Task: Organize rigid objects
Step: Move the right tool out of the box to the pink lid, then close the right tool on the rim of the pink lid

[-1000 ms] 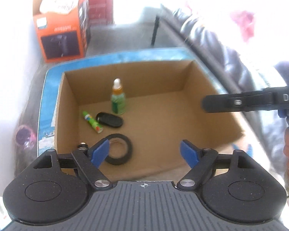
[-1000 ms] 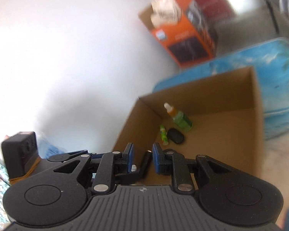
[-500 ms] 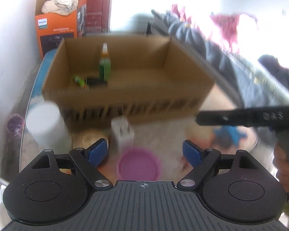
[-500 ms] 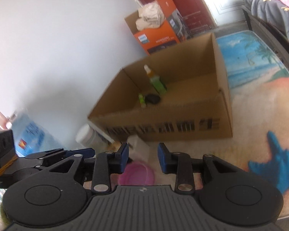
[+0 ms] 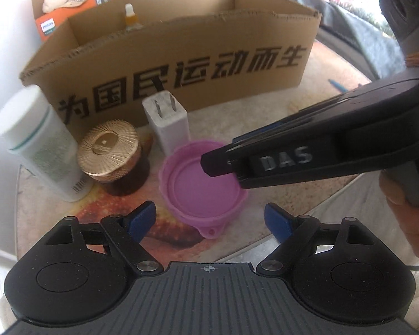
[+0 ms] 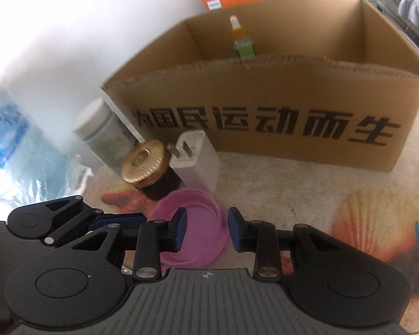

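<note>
The pink bowl (image 6: 191, 223) is lying right under your right gripper (image 6: 206, 230).

It is sitting flat on the mat in front of the cardboard box (image 5: 181, 64), beside the white charger (image 5: 167, 122). Your right jaws are standing narrow and empty, straddling its near rim. Your left gripper (image 5: 209, 222) is waiting wide and empty, a bit farther back.

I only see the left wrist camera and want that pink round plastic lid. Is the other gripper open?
Observer: Yes; the right gripper has its blue pads apart, the pink round plastic lid showing in the gap, unpinched.
Operator: What's the bottle in the brown cardboard box like lower down?
Observer: The small dropper bottle has a green body.
Operator: Anything left of the white cylindrical plastic bottle?
Observer: A big translucent blue water jug, by the wall.
</note>
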A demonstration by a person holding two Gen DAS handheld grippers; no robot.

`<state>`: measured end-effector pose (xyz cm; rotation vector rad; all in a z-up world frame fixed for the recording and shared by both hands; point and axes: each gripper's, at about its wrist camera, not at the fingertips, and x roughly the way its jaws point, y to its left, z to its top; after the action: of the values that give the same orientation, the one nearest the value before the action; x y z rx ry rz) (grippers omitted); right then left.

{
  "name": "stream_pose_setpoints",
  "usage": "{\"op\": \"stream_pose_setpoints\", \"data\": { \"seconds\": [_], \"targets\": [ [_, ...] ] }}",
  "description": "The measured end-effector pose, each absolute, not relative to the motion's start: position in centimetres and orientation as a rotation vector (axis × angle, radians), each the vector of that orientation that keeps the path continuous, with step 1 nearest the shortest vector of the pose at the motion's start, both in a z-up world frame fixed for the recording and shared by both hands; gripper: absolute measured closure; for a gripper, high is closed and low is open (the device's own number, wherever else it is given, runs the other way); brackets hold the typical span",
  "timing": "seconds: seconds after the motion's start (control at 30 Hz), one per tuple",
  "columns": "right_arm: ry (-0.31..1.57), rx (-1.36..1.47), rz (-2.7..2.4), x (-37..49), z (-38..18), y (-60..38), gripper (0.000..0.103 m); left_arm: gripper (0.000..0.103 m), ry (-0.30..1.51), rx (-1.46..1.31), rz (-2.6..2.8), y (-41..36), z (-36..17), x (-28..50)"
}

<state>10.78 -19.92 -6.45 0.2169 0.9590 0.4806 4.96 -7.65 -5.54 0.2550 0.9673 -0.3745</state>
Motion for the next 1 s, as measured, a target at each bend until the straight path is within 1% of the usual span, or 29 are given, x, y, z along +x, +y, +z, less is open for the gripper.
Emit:
{"op": "stream_pose_setpoints", "data": {
  "seconds": [0.03,0.13,0.33,0.57,0.73,0.8,0.93,1.0],
  "targets": [
    [0.963,0.210,0.478,11.1,-6.8,-19.8,0.072,0.025,0.969,0.256,-0.381,-7.7,-5.6,5.0],
    [0.969,0.214,0.477,11.3,-7.3,-19.8,0.074,0.027,0.955,0.256,-0.387,-7.9,-5.6,5.1],
    [0.964,0.252,0.451,10.7,-7.3,-21.7,0.074,0.034,0.926,0.266,-0.419,-8.7,-5.5,5.2],
    [0.958,0.311,0.390,9.0,-7.1,-24.9,0.074,0.034,0.907,0.301,-0.489,-11.1,-5.6,4.8],
    [0.945,0.323,0.364,8.6,-7.2,-26.0,0.074,0.028,0.916,0.320,-0.492,-11.9,-5.7,5.2],
    [0.944,0.321,0.360,8.7,-7.3,-26.1,0.074,0.028,0.919,0.317,-0.489,-12.1,-5.7,5.4],
    [0.941,0.338,0.363,8.9,-7.7,-26.3,0.074,0.028,0.918,0.314,-0.485,-12.1,-5.7,5.6],
    [0.936,0.341,0.364,8.9,-7.8,-26.3,0.074,0.029,0.913,0.310,-0.486,-12.3,-5.8,5.7]
  ]
}}
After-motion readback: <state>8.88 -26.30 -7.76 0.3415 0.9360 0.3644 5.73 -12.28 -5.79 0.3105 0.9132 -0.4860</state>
